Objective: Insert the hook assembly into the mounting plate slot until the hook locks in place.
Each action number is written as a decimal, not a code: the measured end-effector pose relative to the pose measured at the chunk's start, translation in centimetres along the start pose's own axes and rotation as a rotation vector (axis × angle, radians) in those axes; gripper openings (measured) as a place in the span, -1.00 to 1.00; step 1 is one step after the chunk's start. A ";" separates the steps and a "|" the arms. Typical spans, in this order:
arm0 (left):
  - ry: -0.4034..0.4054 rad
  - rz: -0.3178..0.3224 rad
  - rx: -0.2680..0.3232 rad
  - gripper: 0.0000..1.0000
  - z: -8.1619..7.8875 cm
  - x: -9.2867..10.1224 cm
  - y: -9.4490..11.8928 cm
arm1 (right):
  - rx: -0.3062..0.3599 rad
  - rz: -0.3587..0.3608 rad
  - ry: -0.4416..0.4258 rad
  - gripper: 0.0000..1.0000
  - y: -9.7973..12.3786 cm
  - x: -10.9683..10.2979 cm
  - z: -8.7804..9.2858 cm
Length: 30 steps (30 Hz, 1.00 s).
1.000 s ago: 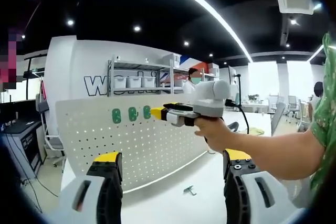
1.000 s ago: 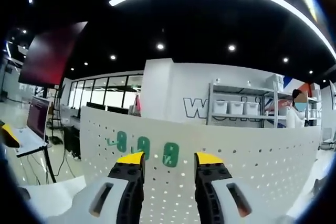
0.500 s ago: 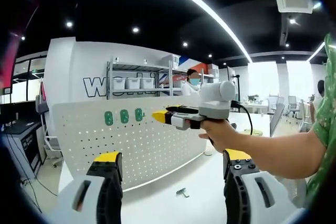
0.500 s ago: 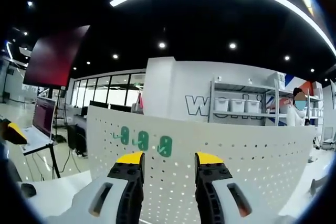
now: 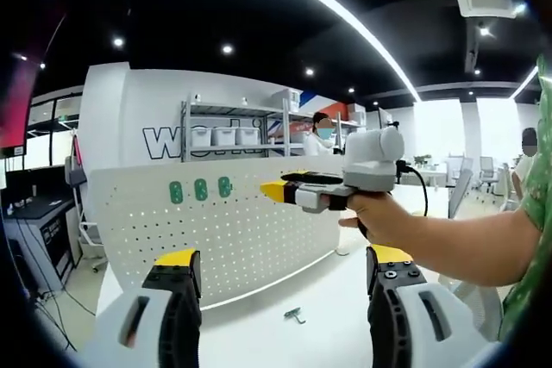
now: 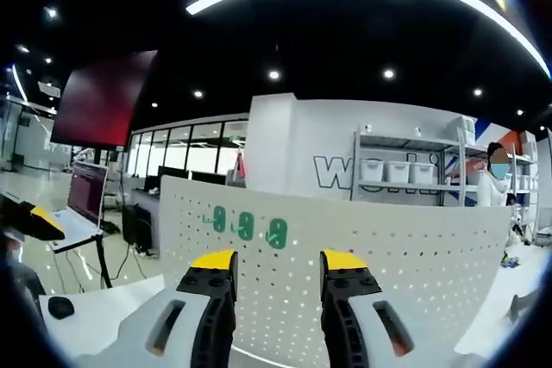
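A white pegboard mounting plate (image 5: 233, 230) stands upright on the table, with three green hook mounts (image 5: 200, 190) near its top left. These mounts (image 6: 247, 226) also show on the board (image 6: 405, 273) ahead of my right gripper (image 6: 279, 260), whose jaws stand apart with nothing between them. A small metal hook (image 5: 294, 314) lies on the table in front of the board. My left gripper (image 5: 283, 256) is open and empty, low above the table. In the left gripper view a hand holds the right gripper (image 5: 276, 190) level, its yellow tips right of the green mounts and clear of the board.
The white table (image 5: 285, 342) runs in front of the board. A laptop (image 6: 86, 200) and a mouse (image 6: 59, 306) sit on a desk at the left. Shelves with white bins (image 5: 224, 135) and a person (image 5: 323, 135) are behind the board.
The right gripper has drawn back from the pegboard and to the right; the green mounts look smaller in its view. The hook on the table has not moved.
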<state>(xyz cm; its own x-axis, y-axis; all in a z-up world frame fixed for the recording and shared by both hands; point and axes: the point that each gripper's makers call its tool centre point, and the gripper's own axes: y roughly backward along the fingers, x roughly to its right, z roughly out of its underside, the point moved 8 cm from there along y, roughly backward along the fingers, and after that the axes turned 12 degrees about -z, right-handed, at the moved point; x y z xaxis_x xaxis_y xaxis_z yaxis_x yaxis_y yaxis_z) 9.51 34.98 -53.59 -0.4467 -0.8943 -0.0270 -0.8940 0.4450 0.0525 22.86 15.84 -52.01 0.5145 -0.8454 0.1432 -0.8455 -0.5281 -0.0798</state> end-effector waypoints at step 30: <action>0.013 -0.017 -0.025 0.62 1.7 1.7 -1.5 | -0.149 -0.112 -0.041 -0.25 7.1 -0.2 6.1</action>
<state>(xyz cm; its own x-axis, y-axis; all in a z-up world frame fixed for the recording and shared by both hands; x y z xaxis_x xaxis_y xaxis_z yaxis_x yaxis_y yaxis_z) 10.01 32.86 -55.43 -0.4308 -0.9023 -0.0154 -0.9002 0.4285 0.0775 17.66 11.80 -58.59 0.6097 -0.7860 0.1021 -0.7926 -0.6042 0.0816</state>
